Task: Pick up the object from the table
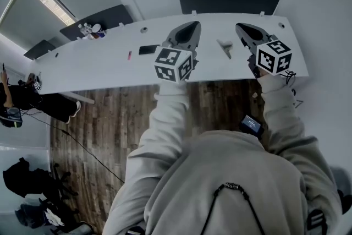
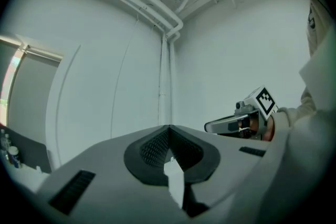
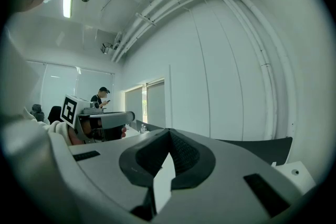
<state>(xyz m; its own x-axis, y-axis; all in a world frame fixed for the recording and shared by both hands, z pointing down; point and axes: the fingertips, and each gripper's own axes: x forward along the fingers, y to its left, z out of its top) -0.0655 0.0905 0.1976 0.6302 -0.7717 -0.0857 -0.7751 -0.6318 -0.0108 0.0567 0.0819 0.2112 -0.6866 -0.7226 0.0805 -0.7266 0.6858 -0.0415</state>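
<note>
Far left end of the bench (image 1: 104, 70), a little cluster of bottles (image 1: 89, 30) stands by the back edge. Moving along, there's a small pinkish item (image 1: 130, 55), then a flat dark slab (image 1: 148, 49) lying near it.

Now the left tool (image 1: 193, 26), raised above the bench with its marker cube towards the person. Its own view shows the left tool (image 2: 169, 127) with both jaws pressed tip to tip, nothing between them, pointing at a bare white wall.

Between the two tools, the object (image 1: 225, 47) lies on the bench top: small, pale grey, too small to tell its shape. Neither tool touches it.

To the right, the right tool (image 1: 240, 26) is held up beside it, angled inward. Its own view shows the right tool (image 3: 169, 130) fully closed and empty too. A dark chair (image 1: 228, 1) sits behind the bench.
</note>
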